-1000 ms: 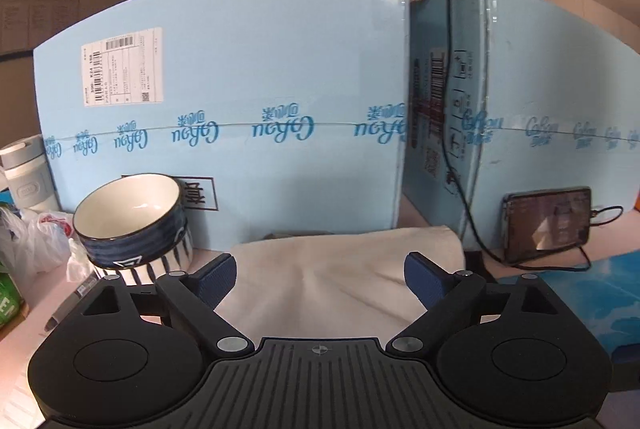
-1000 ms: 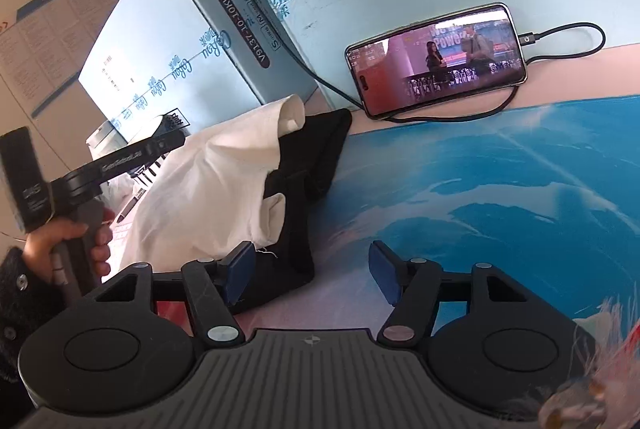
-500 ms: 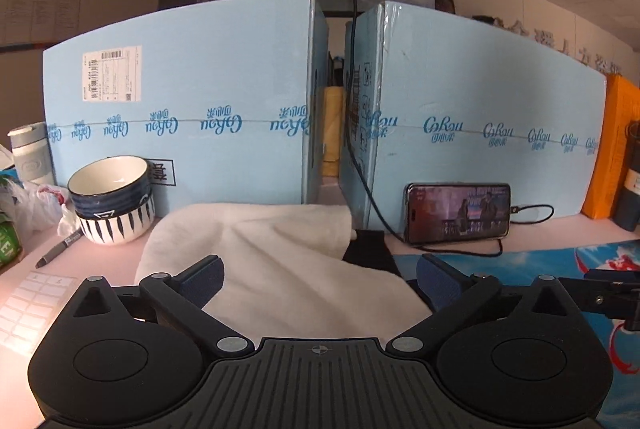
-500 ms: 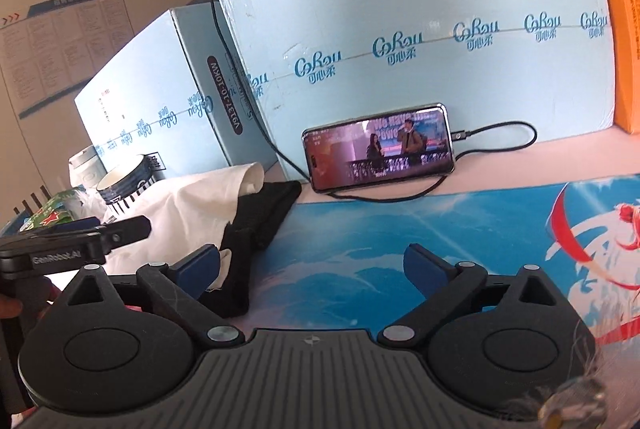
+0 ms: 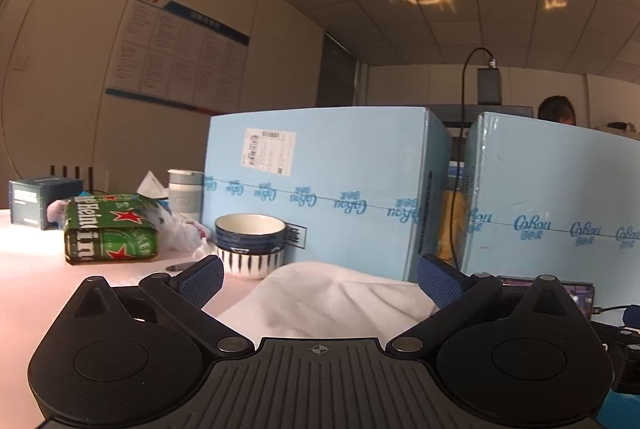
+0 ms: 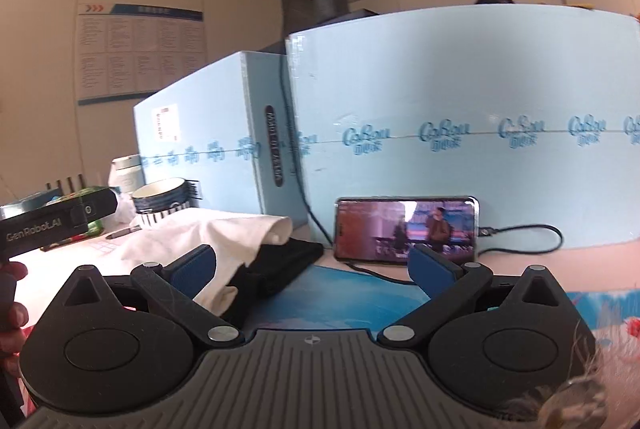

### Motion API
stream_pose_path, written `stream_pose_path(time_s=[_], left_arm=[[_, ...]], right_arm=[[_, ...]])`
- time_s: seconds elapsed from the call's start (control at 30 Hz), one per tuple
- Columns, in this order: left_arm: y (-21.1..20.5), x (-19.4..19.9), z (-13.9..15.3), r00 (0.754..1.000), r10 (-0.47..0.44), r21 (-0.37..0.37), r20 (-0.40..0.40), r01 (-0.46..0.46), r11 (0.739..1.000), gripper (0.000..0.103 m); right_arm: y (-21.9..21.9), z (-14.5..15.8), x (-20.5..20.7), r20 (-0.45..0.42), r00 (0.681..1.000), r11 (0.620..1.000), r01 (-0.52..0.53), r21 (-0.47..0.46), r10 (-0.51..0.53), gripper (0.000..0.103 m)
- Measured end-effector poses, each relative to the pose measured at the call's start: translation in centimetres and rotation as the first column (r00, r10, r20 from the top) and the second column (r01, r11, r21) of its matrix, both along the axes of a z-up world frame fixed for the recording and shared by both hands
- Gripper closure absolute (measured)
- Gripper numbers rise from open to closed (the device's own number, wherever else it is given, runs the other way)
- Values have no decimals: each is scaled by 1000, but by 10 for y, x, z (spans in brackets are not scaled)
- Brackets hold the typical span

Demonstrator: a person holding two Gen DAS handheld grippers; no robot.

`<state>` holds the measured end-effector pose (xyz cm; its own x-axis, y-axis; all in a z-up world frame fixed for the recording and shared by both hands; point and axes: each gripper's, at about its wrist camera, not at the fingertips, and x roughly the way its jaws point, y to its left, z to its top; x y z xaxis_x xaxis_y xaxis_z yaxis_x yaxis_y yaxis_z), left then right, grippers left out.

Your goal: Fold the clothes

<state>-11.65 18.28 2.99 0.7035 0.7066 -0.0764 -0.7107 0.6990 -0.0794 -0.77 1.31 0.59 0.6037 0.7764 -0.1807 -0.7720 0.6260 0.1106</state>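
A white garment [image 5: 332, 303] lies bunched on the table in front of the blue boxes. In the right wrist view the same white garment [image 6: 200, 237] rests partly on a black garment [image 6: 280, 267]. My left gripper [image 5: 320, 275] stands open just short of the white cloth, nothing between its fingers. My right gripper [image 6: 312, 265] is open too, behind the black cloth's near edge, holding nothing. The left gripper's body [image 6: 56, 219] and a hand [image 6: 12, 293] show at the right wrist view's left edge.
Two light blue boxes [image 5: 320, 189] [image 6: 460, 133] wall off the back. Stacked bowls [image 5: 250, 243], a green beer carton [image 5: 110, 233], a cup [image 5: 184, 193] and a pen [image 5: 182, 266] sit at the left. A phone [image 6: 406, 227] on a cable leans on the right box, above a blue mat [image 6: 340, 303].
Both grippers drew back from the clothes and levelled out, and the right jaws opened wide. The left view swung left, bringing the beer carton and wall board into sight.
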Motion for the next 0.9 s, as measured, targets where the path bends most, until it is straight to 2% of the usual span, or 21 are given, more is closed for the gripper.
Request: stream_pose_path(time_s=[0.1, 0.23, 0.4, 0.9], left_arm=[[7, 1, -2, 998, 52, -6, -20, -52, 999, 0], [8, 8, -6, 997, 28, -11, -69, -29, 1000, 0], [2, 10, -8, 994, 82, 41, -73, -79, 996, 0], [-6, 10, -8, 996, 65, 85, -67, -59, 995, 0]], right_arm=[[22, 1, 1, 32, 995, 996, -93, 5, 92, 0], [34, 1, 2, 98, 989, 994, -109, -17, 110, 0], [28, 1, 3, 101, 989, 994, -113, 13, 111, 0], [28, -2, 4, 80, 990, 993, -120, -4, 120, 0]])
